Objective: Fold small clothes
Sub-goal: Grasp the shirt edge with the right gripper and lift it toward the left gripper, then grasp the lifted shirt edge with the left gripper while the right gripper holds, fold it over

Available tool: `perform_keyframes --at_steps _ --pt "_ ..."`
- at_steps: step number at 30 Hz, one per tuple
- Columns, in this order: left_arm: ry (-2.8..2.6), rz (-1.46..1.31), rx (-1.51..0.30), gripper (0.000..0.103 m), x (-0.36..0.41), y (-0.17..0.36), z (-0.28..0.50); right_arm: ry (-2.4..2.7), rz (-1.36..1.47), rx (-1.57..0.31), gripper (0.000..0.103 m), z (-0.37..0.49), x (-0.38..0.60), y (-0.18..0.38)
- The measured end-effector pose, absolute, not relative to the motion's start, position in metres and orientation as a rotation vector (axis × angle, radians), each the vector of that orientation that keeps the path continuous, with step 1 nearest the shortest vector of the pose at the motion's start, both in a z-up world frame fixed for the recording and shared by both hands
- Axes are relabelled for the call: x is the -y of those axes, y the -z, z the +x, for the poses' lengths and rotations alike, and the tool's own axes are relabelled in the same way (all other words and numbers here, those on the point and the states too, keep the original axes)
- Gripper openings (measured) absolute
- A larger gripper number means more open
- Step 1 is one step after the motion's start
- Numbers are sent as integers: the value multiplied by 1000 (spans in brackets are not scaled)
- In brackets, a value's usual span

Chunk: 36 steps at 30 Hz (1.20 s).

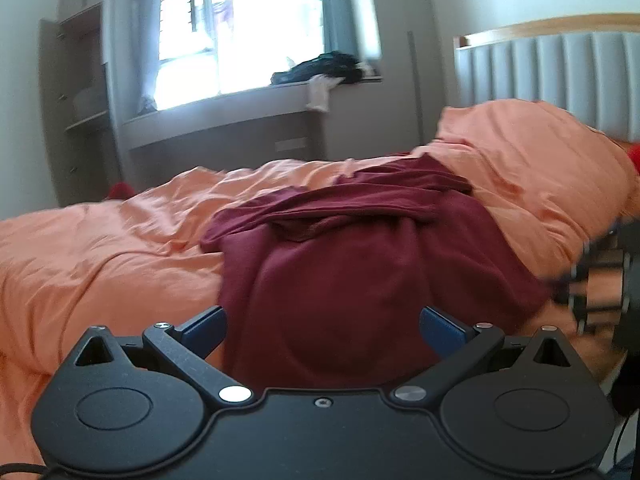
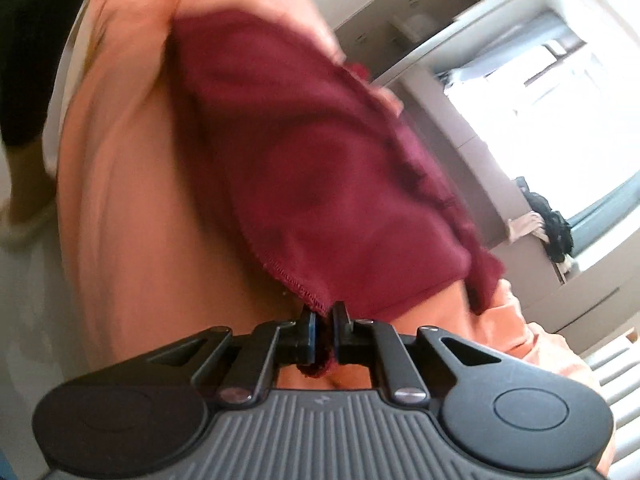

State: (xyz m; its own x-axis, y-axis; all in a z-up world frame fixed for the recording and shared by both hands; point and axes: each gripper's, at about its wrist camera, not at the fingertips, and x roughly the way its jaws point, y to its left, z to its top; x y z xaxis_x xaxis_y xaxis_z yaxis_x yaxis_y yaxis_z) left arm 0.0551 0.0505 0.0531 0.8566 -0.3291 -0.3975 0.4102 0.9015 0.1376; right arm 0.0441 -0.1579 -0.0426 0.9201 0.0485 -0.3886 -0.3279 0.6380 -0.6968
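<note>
A dark red garment (image 1: 360,256) lies rumpled on an orange bedsheet (image 1: 100,256). My left gripper (image 1: 322,326) stands open over the garment's near edge, blue pads wide apart with cloth beneath them and nothing pressed. In the right wrist view the same dark red garment (image 2: 320,160) stretches away from my right gripper (image 2: 324,316), whose pads are shut on its stitched hem. That view is rolled sideways. The right gripper also shows blurred at the right edge of the left wrist view (image 1: 600,280), at the garment's right side.
An orange pillow (image 1: 540,160) lies against a grey padded headboard (image 1: 560,80) at the right. Beyond the bed, a window ledge (image 1: 240,96) carries a dark clothes pile (image 1: 324,66). Open shelves (image 1: 80,112) stand at the far left.
</note>
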Motion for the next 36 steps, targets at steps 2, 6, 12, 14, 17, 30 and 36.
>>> perform_keyframes --at_steps 2,6,12,14,17,30,36 --pt "426 236 -368 102 -43 -48 52 -206 -827 -312 8 38 165 24" --pt "474 281 -345 102 -24 -37 46 -164 -718 -219 7 28 185 -19" --pt "337 458 -261 102 10 -16 40 -142 -587 -128 7 12 204 -69" --pt "263 541 -253 102 23 -5 44 -143 -571 -116 7 3 203 -77" --pt "188 578 -266 102 34 10 55 -142 -569 -102 7 -4 204 -81" --pt "30 560 -306 95 69 34 101 -151 -549 -78 7 -2 212 -90" --pt "-11 543 -244 69 55 22 83 -143 -541 -74 7 -3 214 -89"
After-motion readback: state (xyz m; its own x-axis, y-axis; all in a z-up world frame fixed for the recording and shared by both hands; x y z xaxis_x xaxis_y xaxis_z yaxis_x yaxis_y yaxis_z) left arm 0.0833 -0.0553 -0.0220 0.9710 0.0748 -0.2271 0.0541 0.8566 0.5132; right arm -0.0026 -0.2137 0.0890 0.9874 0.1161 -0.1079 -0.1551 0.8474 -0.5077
